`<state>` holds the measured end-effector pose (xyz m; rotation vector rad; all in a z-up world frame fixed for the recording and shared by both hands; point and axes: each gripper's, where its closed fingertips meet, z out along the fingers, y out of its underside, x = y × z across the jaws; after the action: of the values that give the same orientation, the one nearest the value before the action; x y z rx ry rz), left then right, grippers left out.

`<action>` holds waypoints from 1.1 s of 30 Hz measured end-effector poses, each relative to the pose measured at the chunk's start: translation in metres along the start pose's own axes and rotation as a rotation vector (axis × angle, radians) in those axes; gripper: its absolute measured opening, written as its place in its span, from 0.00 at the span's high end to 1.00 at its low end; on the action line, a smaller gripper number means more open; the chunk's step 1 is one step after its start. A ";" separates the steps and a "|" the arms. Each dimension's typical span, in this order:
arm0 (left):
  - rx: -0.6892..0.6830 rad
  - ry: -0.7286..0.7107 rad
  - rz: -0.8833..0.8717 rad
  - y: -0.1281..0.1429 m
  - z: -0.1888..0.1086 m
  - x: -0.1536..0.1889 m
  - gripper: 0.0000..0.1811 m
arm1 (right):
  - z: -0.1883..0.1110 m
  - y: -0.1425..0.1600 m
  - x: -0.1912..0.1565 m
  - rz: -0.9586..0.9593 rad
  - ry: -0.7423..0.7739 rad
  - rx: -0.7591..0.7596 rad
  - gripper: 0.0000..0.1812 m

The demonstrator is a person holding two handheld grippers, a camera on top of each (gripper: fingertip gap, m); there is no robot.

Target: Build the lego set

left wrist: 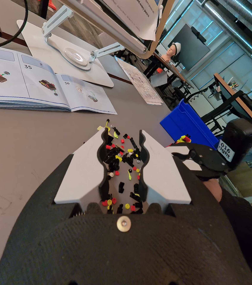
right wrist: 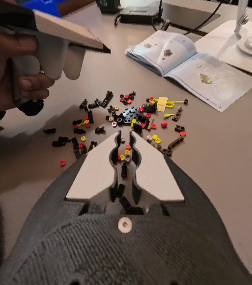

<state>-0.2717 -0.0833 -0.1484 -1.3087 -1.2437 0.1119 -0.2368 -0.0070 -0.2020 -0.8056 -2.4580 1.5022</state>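
Here the blue bin (left wrist: 188,123) holds a yellow-red-black build (left wrist: 183,139), both grippers' fingers parted, grasping nothing

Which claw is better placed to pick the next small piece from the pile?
Probably the right. The right claw sits low at the near edge of the pile, jaws slightly apart. The left claw is open wide but hangs higher.

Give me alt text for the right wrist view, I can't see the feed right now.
The right hand-held gripper, slightly open and empty, hangs over a scatter of small black, red and yellow lego pieces on a grey table. A hand holds the left hand-held gripper at upper left; an open instruction booklet lies at upper right.
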 end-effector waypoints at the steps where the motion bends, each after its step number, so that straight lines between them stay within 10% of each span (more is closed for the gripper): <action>1: 0.000 -0.001 0.001 0.000 0.000 0.000 0.79 | 0.002 0.005 0.000 -0.010 0.005 -0.029 0.96; 26: -0.018 0.006 0.035 0.006 0.001 0.006 0.79 | 0.026 0.028 -0.006 -0.133 0.002 -0.205 0.97; 33: 0.294 -0.117 0.143 -0.057 -0.050 -0.020 0.88 | -0.001 -0.011 -0.013 -0.181 0.013 -0.022 0.97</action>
<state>-0.2761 -0.1494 -0.1060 -1.1449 -1.1797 0.4629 -0.2291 -0.0167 -0.1905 -0.5766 -2.4665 1.4041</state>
